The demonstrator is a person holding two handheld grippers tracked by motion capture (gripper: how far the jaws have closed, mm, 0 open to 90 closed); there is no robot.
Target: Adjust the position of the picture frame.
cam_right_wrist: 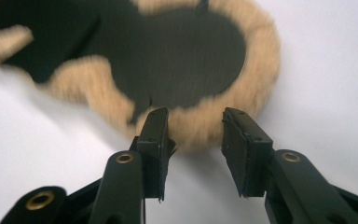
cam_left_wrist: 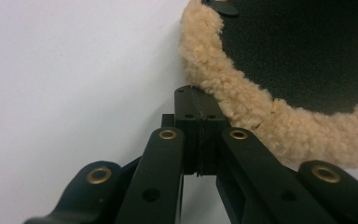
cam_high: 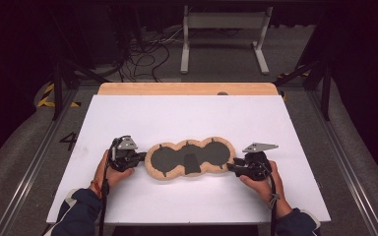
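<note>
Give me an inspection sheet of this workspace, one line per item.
Surface: white board over a wooden tabletop, bare around the work.
Job's things: fleece-edged black piece with three round lobes, lying flat at the middle.
Clutter: nothing seen.
Grippers: left gripper jaws shut, tips at the fleece rim, pinch not certain; right gripper jaws open, at the opposite rim.
Cables: one trails from each gripper along the forearm; loose cables on the floor behind.
Surroundings: dark room, white table frame behind, metal rails beside.
</note>
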